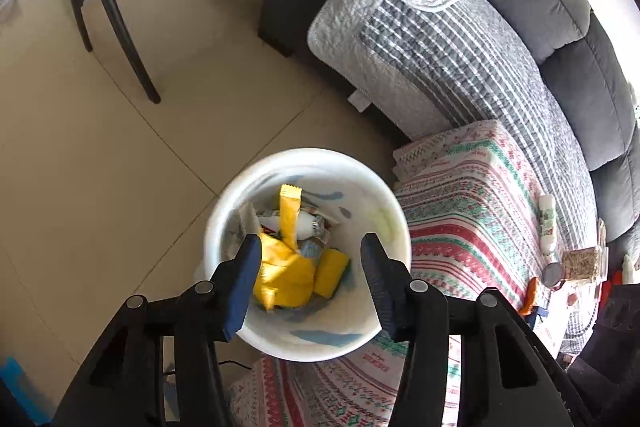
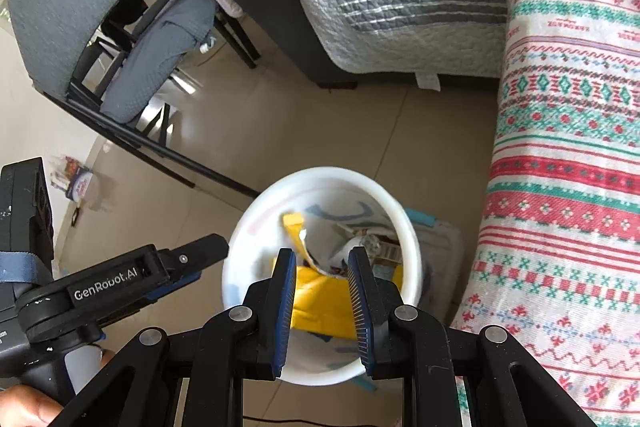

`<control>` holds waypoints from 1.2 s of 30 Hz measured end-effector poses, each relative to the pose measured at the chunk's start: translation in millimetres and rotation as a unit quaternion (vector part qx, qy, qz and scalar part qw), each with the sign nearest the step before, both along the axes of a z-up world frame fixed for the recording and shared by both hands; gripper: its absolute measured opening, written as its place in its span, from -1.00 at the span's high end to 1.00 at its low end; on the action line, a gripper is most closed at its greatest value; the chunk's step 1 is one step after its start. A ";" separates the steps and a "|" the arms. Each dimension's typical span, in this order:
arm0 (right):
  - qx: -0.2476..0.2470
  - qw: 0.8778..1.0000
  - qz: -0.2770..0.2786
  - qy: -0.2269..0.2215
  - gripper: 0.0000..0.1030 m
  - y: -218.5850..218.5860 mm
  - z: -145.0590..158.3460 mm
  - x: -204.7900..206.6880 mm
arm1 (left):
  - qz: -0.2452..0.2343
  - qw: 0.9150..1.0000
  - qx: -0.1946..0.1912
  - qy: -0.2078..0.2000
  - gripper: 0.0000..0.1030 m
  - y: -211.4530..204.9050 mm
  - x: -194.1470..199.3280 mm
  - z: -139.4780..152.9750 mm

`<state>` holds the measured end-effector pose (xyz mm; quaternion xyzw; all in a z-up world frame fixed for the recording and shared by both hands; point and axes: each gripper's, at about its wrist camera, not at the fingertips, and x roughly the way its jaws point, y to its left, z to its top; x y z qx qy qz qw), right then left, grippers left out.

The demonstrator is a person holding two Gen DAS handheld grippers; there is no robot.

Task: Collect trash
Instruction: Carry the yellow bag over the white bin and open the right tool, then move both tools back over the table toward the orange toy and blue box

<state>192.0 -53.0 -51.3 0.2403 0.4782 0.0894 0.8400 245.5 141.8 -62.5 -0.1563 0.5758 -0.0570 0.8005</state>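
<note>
1. Beside the right gripper (image 2: 322,259), the left gripper (image 1: 310,247) reads "GenRobot.AI".
2. Both hang released, empty, above the white bin (image 1: 256,171).
3. Yellow wrappers (image 1: 286,273) lie inside; its rim nears the patterned cloth (image 1: 472,211).

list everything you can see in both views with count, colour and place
trash bin: 1, white, on the floor beside the table
wrappers: several, mostly yellow, inside the bin
tablecloth: 1, red, green and white pattern, right of the bin
bottle: 1, white, lying on the tablecloth
sofa: 1, dark grey, under a grey striped quilt
chair: 1, black frame, grey cushion, far left
left claw: 1, black, open above the bin
right claw: 1, black, open above the bin
</note>
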 end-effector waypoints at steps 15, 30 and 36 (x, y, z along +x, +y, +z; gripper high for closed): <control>0.002 0.996 -0.090 -0.011 0.20 -84.7 43.0 -42.0 | -0.112 0.993 -0.030 -0.037 -0.06 -121.2 -25.3 35.9; 0.111 0.946 -0.304 0.023 0.04 -269.4 53.6 -141.2 | -0.274 0.958 -0.077 -0.027 -0.06 -304.1 -80.0 17.9; 0.176 0.894 -0.410 0.048 0.04 -339.4 21.6 -192.0 | -0.299 0.951 -0.072 -0.023 -0.06 -343.5 -87.2 1.6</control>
